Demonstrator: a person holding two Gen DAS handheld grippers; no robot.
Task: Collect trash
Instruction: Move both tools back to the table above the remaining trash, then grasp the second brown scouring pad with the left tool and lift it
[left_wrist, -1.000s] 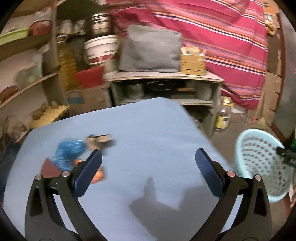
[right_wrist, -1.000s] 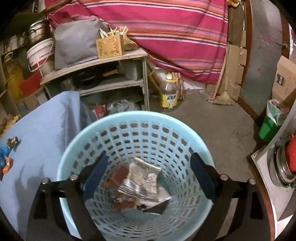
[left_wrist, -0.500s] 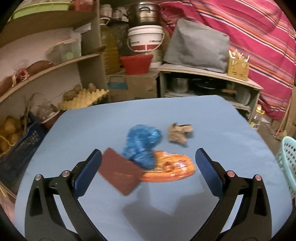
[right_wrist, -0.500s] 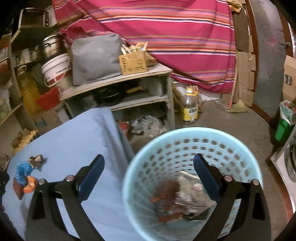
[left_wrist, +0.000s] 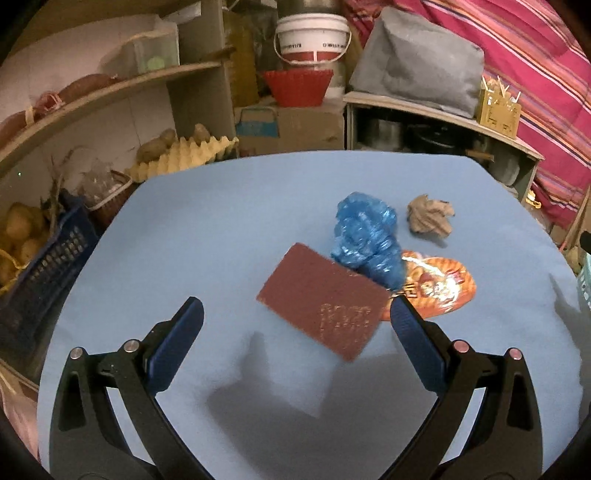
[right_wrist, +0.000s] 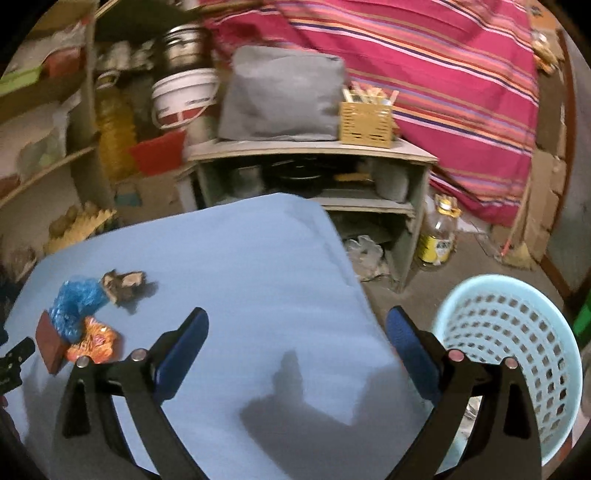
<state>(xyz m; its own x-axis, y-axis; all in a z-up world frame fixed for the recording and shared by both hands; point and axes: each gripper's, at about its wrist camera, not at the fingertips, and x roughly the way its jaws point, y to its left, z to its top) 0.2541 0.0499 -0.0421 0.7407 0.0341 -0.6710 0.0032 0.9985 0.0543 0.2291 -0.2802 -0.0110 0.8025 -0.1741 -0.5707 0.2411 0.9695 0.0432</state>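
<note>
On the blue table (left_wrist: 207, 229) lie a dark red card (left_wrist: 321, 301), a crumpled blue plastic bag (left_wrist: 367, 236), an orange snack wrapper (left_wrist: 437, 286) and a brown crumpled paper (left_wrist: 430, 219). My left gripper (left_wrist: 295, 314) is open just in front of the red card, which lies between its fingers. My right gripper (right_wrist: 295, 325) is open and empty above the table's right part. The same trash pile shows at the left of the right wrist view: bag (right_wrist: 75, 301), wrapper (right_wrist: 94, 339), card (right_wrist: 48, 341), paper (right_wrist: 123, 282). The light blue trash basket (right_wrist: 513, 332) stands on the floor to the right.
Shelves with potatoes, an egg tray (left_wrist: 184, 155) and a blue crate (left_wrist: 40, 280) stand left of the table. Behind it are a white bucket (left_wrist: 314, 38), a red basket, a low shelf (right_wrist: 314, 173) with a grey bag, and a bottle (right_wrist: 439, 232) on the floor.
My left gripper has swung left and closed in on the trash pile. My right gripper has moved from above the basket to over the table; the basket now sits at its right.
</note>
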